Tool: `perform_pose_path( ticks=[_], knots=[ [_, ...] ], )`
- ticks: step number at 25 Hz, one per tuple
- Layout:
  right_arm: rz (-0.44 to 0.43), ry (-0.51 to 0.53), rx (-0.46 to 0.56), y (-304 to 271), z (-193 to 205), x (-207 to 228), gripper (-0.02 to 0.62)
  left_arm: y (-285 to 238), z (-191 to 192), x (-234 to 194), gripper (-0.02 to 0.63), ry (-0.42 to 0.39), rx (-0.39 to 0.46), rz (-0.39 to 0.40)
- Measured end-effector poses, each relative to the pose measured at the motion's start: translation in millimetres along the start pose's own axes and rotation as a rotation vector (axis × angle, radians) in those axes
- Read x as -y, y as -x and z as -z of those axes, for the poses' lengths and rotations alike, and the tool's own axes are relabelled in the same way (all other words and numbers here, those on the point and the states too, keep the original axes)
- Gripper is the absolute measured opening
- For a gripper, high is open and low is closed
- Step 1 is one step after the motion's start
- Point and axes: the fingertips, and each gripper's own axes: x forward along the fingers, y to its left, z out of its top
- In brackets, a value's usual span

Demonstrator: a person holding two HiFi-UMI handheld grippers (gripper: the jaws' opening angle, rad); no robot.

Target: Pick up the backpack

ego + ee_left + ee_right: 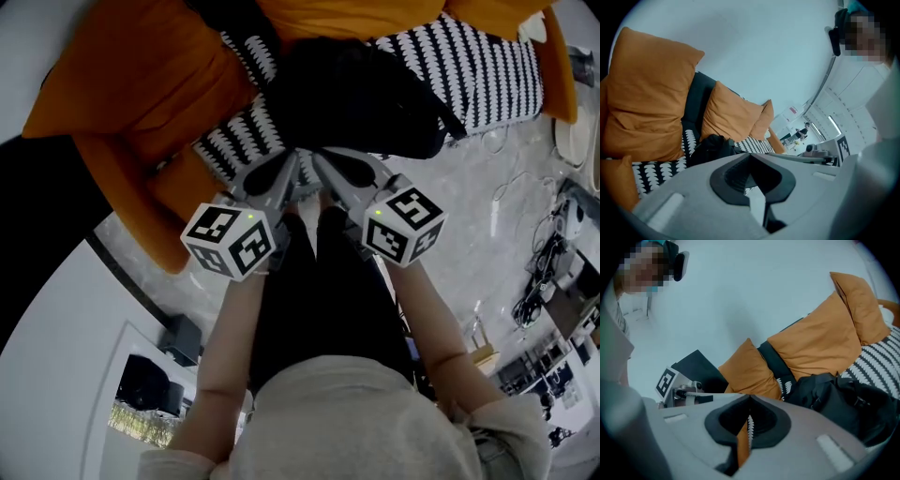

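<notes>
The black backpack (366, 94) lies slumped on the seat of a sofa, just past the tips of both grippers. In the left gripper view the backpack (710, 147) sits ahead of the tips and off to the left. In the right gripper view the backpack (848, 404) sits ahead and off to the right, and it looks soft and crumpled. The left gripper (289, 164) points at the near edge of the bag. Its two jaws are pressed together at the tip with nothing between them, as the left gripper (750, 157) shows in its own view. The right gripper (326, 164) is right beside it, and the two tips lean in toward each other. The right gripper (749, 399) also has its jaws closed tight and holds nothing. Neither gripper has a pad on the bag. Behind each set of jaws is a white cube with black square marks, the left cube (230, 239) and the right cube (405, 225). The person's bare arms reach out to both grippers. Under the bag, the seat cushion (469, 66) has a black and white pattern. Big orange pillows (141, 75) are past the bag and to the left of the grippers, leaning on the dark back of the sofa. Below the grippers is a pale grey floor (469, 234) that looks like stone. A plain white wall is behind the sofa.
</notes>
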Motion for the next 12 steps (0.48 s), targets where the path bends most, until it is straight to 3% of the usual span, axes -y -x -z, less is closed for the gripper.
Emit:
perform_pose_path(
  ticks=[7,12],
  knots=[
    [0.094,-0.009,-0.023,-11.8,8.5,36.0,0.003,-22.7,6.9,-19.1,0.008,0.031,0.007,-0.008],
    [0.103,0.017,-0.036,-22.0,14.1,48.3,0.003,-31.3,6.0,-37.5,0.008,0.047,0.015,-0.013]
  ],
)
